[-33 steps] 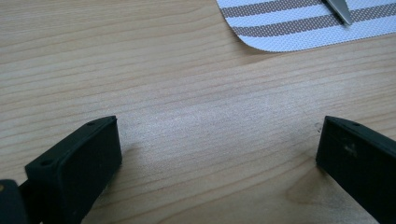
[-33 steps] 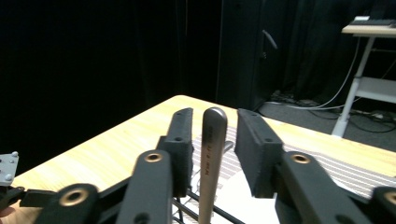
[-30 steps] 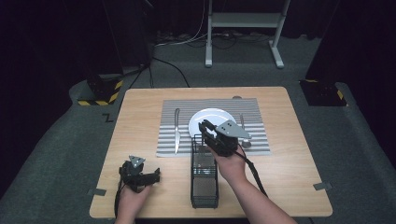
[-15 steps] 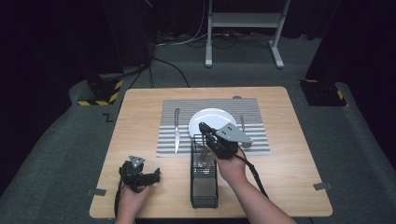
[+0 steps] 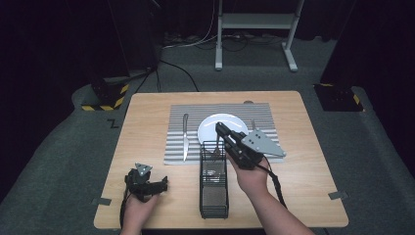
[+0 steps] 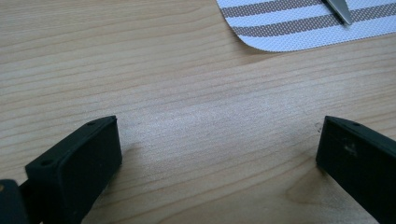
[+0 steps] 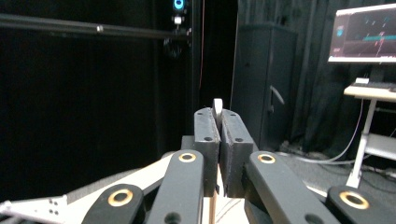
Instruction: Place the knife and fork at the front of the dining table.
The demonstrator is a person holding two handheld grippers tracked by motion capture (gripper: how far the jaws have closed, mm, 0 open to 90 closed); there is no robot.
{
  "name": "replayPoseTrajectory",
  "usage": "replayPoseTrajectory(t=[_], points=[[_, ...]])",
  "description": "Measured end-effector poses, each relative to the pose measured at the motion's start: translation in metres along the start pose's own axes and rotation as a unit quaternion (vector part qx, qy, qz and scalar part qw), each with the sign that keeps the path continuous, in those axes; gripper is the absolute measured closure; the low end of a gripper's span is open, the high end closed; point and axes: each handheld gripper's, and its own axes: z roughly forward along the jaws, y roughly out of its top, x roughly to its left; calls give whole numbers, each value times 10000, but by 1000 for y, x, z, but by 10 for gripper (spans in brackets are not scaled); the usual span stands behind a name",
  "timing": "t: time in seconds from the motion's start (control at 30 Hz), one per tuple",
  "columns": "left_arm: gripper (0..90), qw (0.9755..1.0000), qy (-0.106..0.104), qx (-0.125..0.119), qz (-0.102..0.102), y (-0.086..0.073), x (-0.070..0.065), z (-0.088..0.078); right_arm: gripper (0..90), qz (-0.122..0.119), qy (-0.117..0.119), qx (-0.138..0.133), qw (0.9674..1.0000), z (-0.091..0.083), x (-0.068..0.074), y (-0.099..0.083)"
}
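From above, the wooden bench (image 5: 298,147) carries a grey-striped placemat (image 5: 176,117) toward its far edge, with a white plate (image 5: 215,125) at the mat's middle, a knife (image 5: 185,137) lying on the mat left of the plate, and a fork (image 5: 253,125) just visible on the mat right of it. A black wire caddy (image 5: 213,196) stands lengthwise near the bench's near edge, its far end touching the mat. The right hand-held gripper (image 5: 220,131) is raised over the caddy's far end and the near rim of the plate, clenched on a thin piece of cutlery (image 5: 215,149) that hangs from it down toward the caddy; which piece it is I cannot tell from here. The left hand-held gripper (image 5: 164,185) rests on the bench toward the near left corner, well apart from the caddy. Looking along the left hand-held gripper (image 6: 219,154), its black jaws stand wide apart with bare wood between them, grasping nothing; a rounded corner of the placemat (image 6: 299,28) and the tip of the knife (image 6: 340,10) lie ahead. Looking along the right hand-held gripper (image 7: 218,122), the jaws are pressed together on a thin pale handle end of the cutlery (image 7: 217,108), which pokes up just above the pads, with the dark room and a lit monitor (image 7: 362,32) beyond.
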Motion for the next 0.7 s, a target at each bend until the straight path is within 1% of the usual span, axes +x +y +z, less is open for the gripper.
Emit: replayPoseTrajectory(t=[0.17,0.3,0.4,0.5,0.57,0.63,0.7], points=[[2,10000,1,-2,-1,0,0,0,869,38,-52,-284,9996,-15,-5,20],[2,10000,1,0,0,0,0,0,869,49,-170,-497,9986,-28,-12,35],[2,10000,2,-2,-1,0,0,0,869,34,-267,-592,9979,-36,-18,42],[2,10000,1,-1,-1,0,0,0,869,10,-419,-651,9970,-45,-26,48],[2,10000,1,-3,3,0,0,0,869,-11,-534,-662,9964,-51,-34,49],[2,10000,2,-2,-1,0,0,0,869,-44,-647,-643,9958,-56,-41,48],[2,10000,2,-1,0,0,0,0,869,-27,-791,-587,9951,-61,-51,45]])
